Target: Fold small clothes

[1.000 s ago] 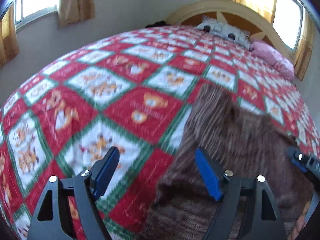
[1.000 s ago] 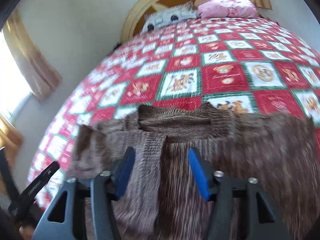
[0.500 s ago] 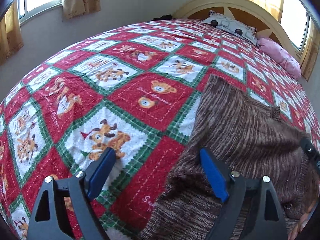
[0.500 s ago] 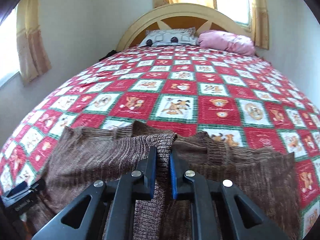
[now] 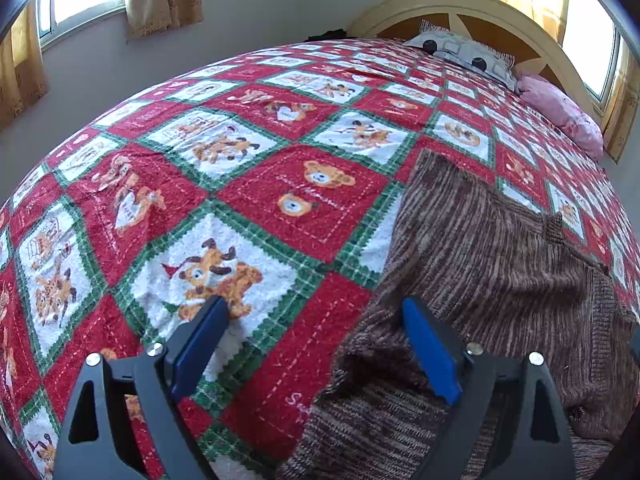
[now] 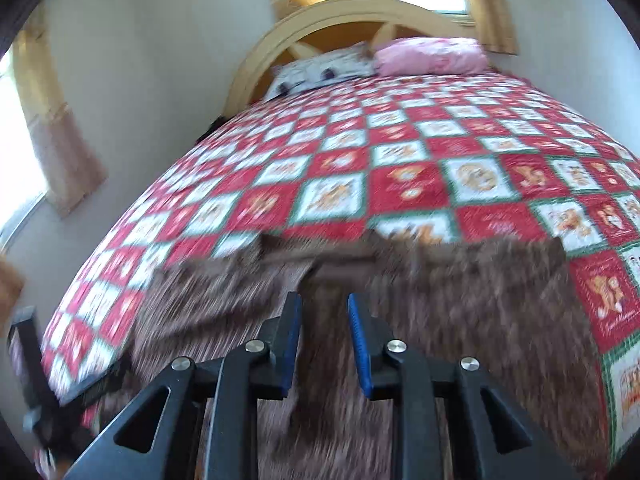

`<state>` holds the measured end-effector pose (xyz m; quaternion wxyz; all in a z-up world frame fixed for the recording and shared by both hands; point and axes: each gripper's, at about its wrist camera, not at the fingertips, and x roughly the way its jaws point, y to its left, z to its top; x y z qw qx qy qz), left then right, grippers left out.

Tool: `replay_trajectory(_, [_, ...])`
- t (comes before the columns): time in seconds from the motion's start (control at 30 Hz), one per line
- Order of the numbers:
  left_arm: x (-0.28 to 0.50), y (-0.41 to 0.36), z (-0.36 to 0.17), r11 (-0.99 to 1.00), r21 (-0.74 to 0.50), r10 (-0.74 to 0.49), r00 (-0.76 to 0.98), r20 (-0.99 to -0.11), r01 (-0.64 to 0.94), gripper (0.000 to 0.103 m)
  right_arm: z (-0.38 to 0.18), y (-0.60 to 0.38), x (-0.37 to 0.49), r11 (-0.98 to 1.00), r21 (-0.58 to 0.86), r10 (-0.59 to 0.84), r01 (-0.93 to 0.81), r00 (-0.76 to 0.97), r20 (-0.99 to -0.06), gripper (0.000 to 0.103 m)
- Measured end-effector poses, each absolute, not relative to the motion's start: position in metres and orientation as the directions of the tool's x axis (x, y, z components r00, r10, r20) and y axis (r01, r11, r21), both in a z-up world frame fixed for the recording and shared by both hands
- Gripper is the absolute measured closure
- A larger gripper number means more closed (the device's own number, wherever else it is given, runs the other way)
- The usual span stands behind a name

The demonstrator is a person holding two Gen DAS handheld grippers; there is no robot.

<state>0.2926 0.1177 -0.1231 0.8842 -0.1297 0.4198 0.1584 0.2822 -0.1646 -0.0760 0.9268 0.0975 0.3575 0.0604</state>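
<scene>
Brown ribbed-knit sweater [image 5: 500, 264] (rumpled) lies on quilted patchwork bedspread [image 5: 248, 184].

My right gripper [image 6: 324, 312], pinched tight on the brown knit sweater [image 6: 460, 320] half a second ago, has just been opening; a narrow gap now shows between its blue pads [image 6: 358, 340], with blurred knit behind it. Its view has pulled back and tilted, the headboard [image 6: 320, 24] sitting higher in frame. My left gripper [image 5: 316, 320] has spread slightly wider over the sweater's edge.
</scene>
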Motion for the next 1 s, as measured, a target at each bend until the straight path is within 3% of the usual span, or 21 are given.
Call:
replay_trajectory(0.1, [0.293, 0.117, -0.124, 0.916, -0.101, 0.167, 0.599, -0.783, -0.387, 0.010, -0.086, -0.143, 0.271, 0.969, 0.211, 0.236, -0.125, 0.710, -0.663, 0.078])
replay_trajectory(0.23, [0.293, 0.119, -0.124, 0.916, -0.114, 0.155, 0.603, -0.782, -0.384, 0.009, -0.114, -0.113, 0.272, 0.977, 0.103, 0.197, -0.187, 0.608, -0.769, 0.077])
replay_trajectory(0.27, [0.293, 0.119, -0.124, 0.916, -0.115, 0.154, 0.604, -0.782, -0.383, 0.009, -0.112, -0.114, 0.267, 0.977, 0.103, 0.200, -0.188, 0.622, -0.757, 0.077])
replay_trajectory(0.37, [0.293, 0.119, -0.125, 0.918, -0.117, 0.150, 0.604, -0.783, -0.380, 0.007, -0.113, -0.129, 0.258, 0.972, 0.168, 0.233, -0.164, 0.588, -0.774, 0.074])
replay_trajectory(0.4, [0.293, 0.120, -0.125, 0.918, -0.125, 0.141, 0.607, -0.782, -0.376, 0.006, -0.115, -0.137, 0.251, 0.971, 0.187, 0.238, -0.148, 0.567, -0.789, 0.064])
replay_trajectory(0.53, [0.292, 0.123, -0.125, 0.922, -0.173, 0.086, 0.621, -0.779, -0.345, 0.000, -0.112, -0.160, 0.200, 0.951, 0.255, 0.309, -0.176, 0.566, -0.764, 0.065])
replay_trajectory(0.73, [0.271, 0.133, -0.119, 0.923, -0.284, -0.043, 0.660, -0.750, -0.261, 0.000, -0.095, -0.210, 0.107, 0.984, 0.146, 0.177, -0.100, 0.623, -0.762, 0.064])
replay_trajectory(1.0, [0.175, 0.145, -0.099, 0.979, -0.204, -0.137, 0.676, -0.724, -0.020, 0.000, -0.076, -0.321, -0.021, 0.973, 0.176, 0.037, 0.152, 0.645, -0.763, 0.064])
